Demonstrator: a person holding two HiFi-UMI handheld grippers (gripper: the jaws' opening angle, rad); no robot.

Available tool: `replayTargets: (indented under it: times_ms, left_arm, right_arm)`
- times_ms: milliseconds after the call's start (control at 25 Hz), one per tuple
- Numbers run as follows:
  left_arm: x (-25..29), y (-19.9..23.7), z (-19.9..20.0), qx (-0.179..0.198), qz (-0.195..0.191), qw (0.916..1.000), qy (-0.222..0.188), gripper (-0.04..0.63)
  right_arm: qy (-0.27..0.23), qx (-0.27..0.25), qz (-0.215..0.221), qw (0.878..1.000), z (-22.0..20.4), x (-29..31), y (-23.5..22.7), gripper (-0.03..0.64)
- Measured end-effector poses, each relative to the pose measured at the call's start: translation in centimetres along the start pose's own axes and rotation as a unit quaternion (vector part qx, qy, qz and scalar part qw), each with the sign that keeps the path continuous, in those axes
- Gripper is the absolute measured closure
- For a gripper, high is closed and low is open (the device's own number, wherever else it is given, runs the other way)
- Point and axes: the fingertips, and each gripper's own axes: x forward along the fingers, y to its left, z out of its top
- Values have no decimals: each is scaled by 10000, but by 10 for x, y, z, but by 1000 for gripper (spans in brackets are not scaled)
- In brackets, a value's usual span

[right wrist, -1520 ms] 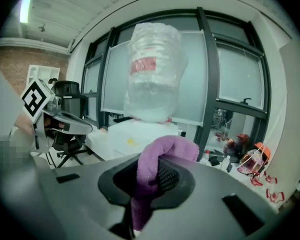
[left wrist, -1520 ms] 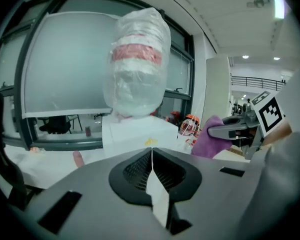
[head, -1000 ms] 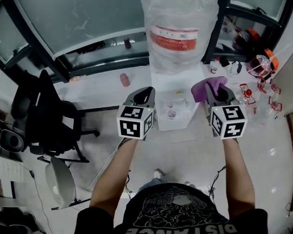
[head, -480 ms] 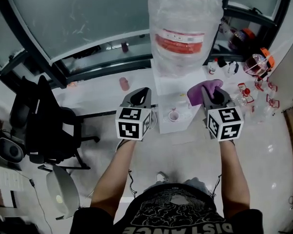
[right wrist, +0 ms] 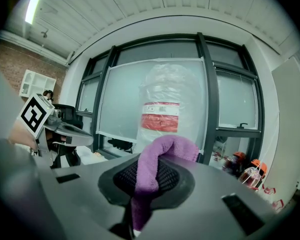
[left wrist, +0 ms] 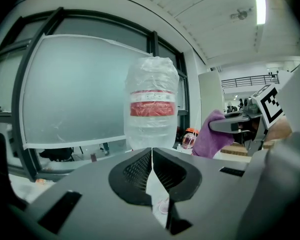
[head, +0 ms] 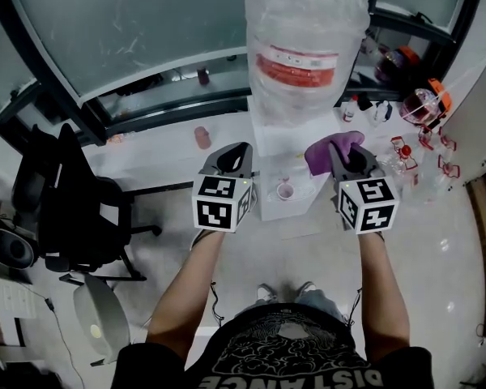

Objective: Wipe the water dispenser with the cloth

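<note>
The water dispenser (head: 290, 164) is a white cabinet topped by a big clear bottle (head: 306, 45) with a red label, also in the left gripper view (left wrist: 151, 106) and the right gripper view (right wrist: 162, 115). My right gripper (head: 345, 159) is shut on a purple cloth (head: 330, 148), which bulges out of the jaws (right wrist: 160, 166) just right of the dispenser's front. My left gripper (head: 236, 159) hangs left of the dispenser, jaws closed together with nothing between them (left wrist: 151, 156). A small cup (head: 285, 190) sits on the dispenser's tray.
A black office chair (head: 73, 209) stands at the left. Bottles and orange-capped containers (head: 421, 108) crowd the floor at the right by the window. A small pink bottle (head: 202, 137) stands on the floor left of the dispenser. Dark window frames run behind.
Both grippers have shifted slightly, the right one with the cloth moving a little left toward the dispenser's front. The view has tilted a bit; the left gripper stays shut.
</note>
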Motion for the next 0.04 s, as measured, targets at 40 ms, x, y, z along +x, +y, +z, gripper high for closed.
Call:
replayTargets:
  times_ms: [40]
  left_arm:
    - [0, 0, -1, -14, 4, 10000, 4, 568]
  right_arm:
    - [4, 16, -2, 10000, -1, 0, 0, 574]
